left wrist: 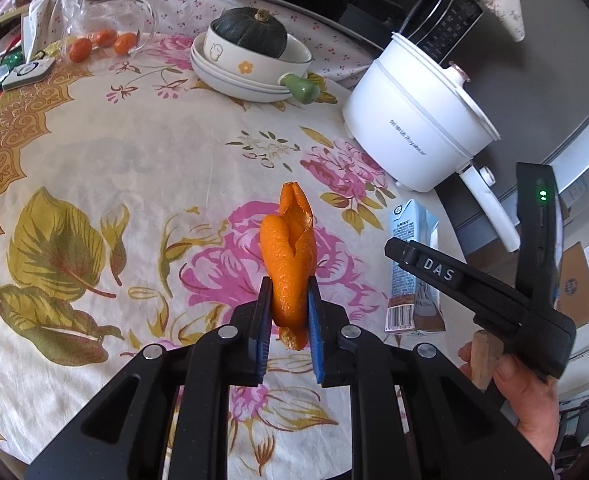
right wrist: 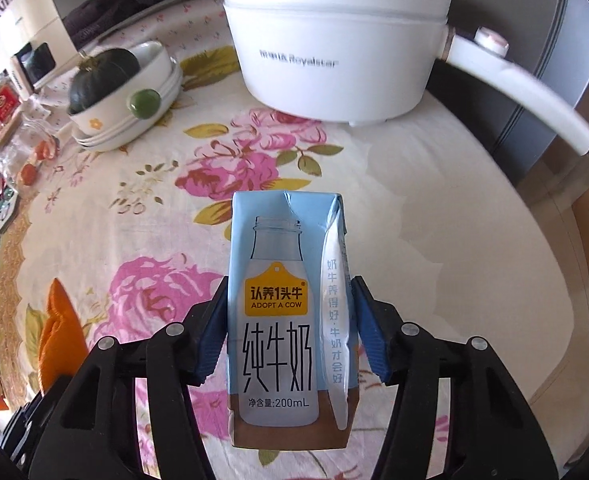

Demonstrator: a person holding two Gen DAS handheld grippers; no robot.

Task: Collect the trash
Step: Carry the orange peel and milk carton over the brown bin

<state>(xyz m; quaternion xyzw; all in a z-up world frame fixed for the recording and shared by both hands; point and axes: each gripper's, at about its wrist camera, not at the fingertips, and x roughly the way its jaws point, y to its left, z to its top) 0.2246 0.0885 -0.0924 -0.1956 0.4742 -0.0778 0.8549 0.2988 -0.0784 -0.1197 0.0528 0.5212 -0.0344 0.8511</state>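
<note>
The left gripper [left wrist: 290, 312] is closed on an orange peel [left wrist: 288, 256], its blue pads [left wrist: 263, 320] pressing both sides, the peel standing upright above the flowered cloth [left wrist: 134, 152]. The right gripper [right wrist: 290, 328] is clamped on a milk carton [right wrist: 288, 312], held upright, pads against its two narrow sides. From the left view the carton [left wrist: 414, 264] sits just right of the peel, with the right hand [left wrist: 530, 400] below it. Beyond both stands a white pot [right wrist: 334, 40]. To its left a squash [left wrist: 250, 32] rests in a bowl [left wrist: 254, 62] on stacked plates [left wrist: 230, 80]. Farther left, small oranges [left wrist: 102, 42] lie by a glass jar [left wrist: 110, 12].
</note>
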